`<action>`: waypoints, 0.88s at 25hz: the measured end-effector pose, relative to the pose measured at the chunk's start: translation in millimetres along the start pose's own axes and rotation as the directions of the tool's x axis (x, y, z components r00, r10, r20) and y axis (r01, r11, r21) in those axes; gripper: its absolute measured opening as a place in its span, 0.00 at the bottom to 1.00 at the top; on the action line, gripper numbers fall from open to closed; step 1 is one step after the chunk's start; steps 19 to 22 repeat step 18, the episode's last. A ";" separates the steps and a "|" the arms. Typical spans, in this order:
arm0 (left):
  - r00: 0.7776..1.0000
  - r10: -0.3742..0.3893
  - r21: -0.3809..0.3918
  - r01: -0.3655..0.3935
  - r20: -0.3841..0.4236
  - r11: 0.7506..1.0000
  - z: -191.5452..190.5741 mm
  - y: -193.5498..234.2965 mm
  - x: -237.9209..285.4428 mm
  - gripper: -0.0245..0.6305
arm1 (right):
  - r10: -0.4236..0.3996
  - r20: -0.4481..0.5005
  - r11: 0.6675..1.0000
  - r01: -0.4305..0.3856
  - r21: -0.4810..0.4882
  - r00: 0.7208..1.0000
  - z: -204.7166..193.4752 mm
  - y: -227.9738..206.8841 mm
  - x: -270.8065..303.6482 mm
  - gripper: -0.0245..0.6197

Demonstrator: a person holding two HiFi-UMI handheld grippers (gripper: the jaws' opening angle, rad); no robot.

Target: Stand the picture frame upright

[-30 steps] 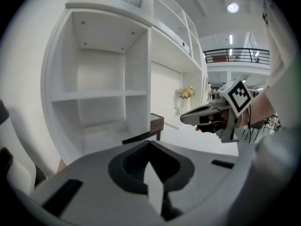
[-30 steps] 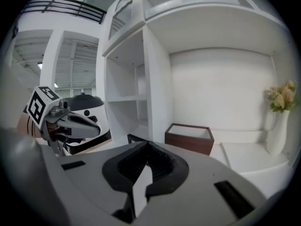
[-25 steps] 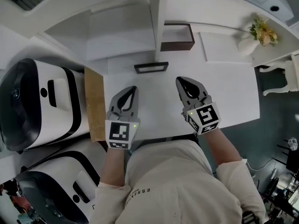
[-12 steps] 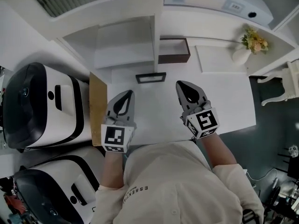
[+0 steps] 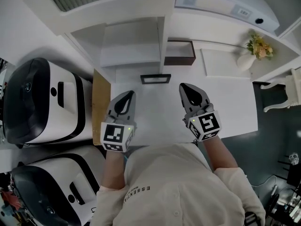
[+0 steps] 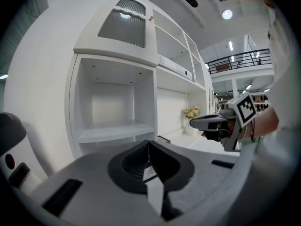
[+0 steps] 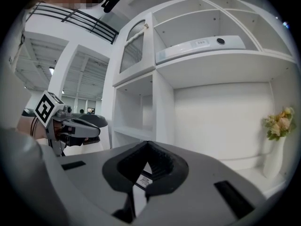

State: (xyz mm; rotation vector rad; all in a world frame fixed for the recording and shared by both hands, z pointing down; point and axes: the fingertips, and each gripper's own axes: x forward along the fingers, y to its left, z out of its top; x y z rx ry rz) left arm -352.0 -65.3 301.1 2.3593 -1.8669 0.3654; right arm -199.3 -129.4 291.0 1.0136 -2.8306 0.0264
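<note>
The picture frame, small with a dark border, sits at the back of the white table, close to the shelf unit. From above it shows as a narrow rectangle, and I cannot tell whether it stands or lies. My left gripper is shut and empty, short of the frame and to its left. My right gripper is also shut and empty, just right of the frame. Neither touches it. In the left gripper view the jaws meet, and the right gripper hangs beside them. The right gripper view shows closed jaws.
A brown box sits in a shelf bay behind the frame. A vase of flowers stands at the back right. Two large white and black machines stand left of a wooden board. The table's front edge is at the person's torso.
Both grippers have risen a little above the table, staying shut and side by side. The picture frame has stayed where it was.
</note>
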 end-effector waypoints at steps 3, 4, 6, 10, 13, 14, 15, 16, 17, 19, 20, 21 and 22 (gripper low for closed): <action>1.000 0.002 -0.003 -0.002 -0.005 1.000 -1.2 -0.1 -0.4 0.04 | -0.003 0.002 1.000 0.003 0.006 1.000 -1.0 1.3 -0.6 0.06; 1.000 0.001 -0.002 -0.001 -0.007 1.000 -1.4 -0.4 -0.4 0.04 | -0.004 0.001 1.000 0.004 0.005 1.000 -1.3 1.5 -0.8 0.06; 1.000 0.000 0.000 0.000 -0.007 1.000 -1.3 -1.1 -0.6 0.04 | -0.006 0.000 1.000 0.006 0.004 1.000 -1.8 1.6 -1.4 0.06; 1.000 -0.002 -0.004 0.002 -0.009 1.000 -1.1 -2.5 -1.7 0.04 | -0.014 -0.006 1.000 0.014 0.008 1.000 -4.5 1.4 -4.4 0.06; 1.000 0.000 -0.003 0.000 -0.017 1.000 -2.1 -2.6 -1.9 0.04 | -0.020 -0.011 1.000 0.020 0.012 1.000 -6.8 0.4 -5.7 0.06; 1.000 0.000 -0.003 0.000 -0.019 1.000 -2.3 -2.7 -1.9 0.04 | -0.021 -0.013 1.000 0.022 0.013 1.000 -7.3 -0.1 -5.9 0.06; 1.000 -0.001 -0.003 0.000 -0.019 1.000 -2.6 -2.9 -1.8 0.04 | -0.022 -0.013 1.000 0.023 0.015 1.000 -7.8 -0.4 -6.0 0.06; 1.000 -0.001 -0.004 0.001 -0.020 1.000 -2.8 -3.1 -1.9 0.04 | -0.023 -0.014 1.000 0.023 0.016 1.000 -8.4 -0.5 -6.1 0.06; 1.000 -0.002 -0.005 0.002 -0.020 1.000 -3.0 -3.4 -1.9 0.04 | -0.022 -0.015 1.000 0.023 0.017 1.000 -9.0 -0.5 -6.1 0.06; 1.000 -0.003 -0.006 0.003 -0.019 1.000 -3.3 -3.6 -1.9 0.04 | -0.022 -0.016 1.000 0.022 0.018 1.000 -9.6 -0.5 -6.1 0.06; 1.000 -0.003 -0.006 0.003 -0.019 1.000 -3.3 -3.6 -1.9 0.04 | -0.022 -0.016 1.000 0.022 0.018 1.000 -9.6 -0.5 -6.1 0.06; 1.000 -0.003 -0.006 0.003 -0.019 1.000 -3.3 -3.6 -1.9 0.04 | -0.022 -0.016 1.000 0.022 0.018 1.000 -9.6 -0.5 -6.1 0.06; 1.000 -0.003 -0.006 0.003 -0.019 1.000 -3.3 -3.6 -1.9 0.04 | -0.022 -0.016 1.000 0.022 0.018 1.000 -9.6 -0.5 -6.1 0.06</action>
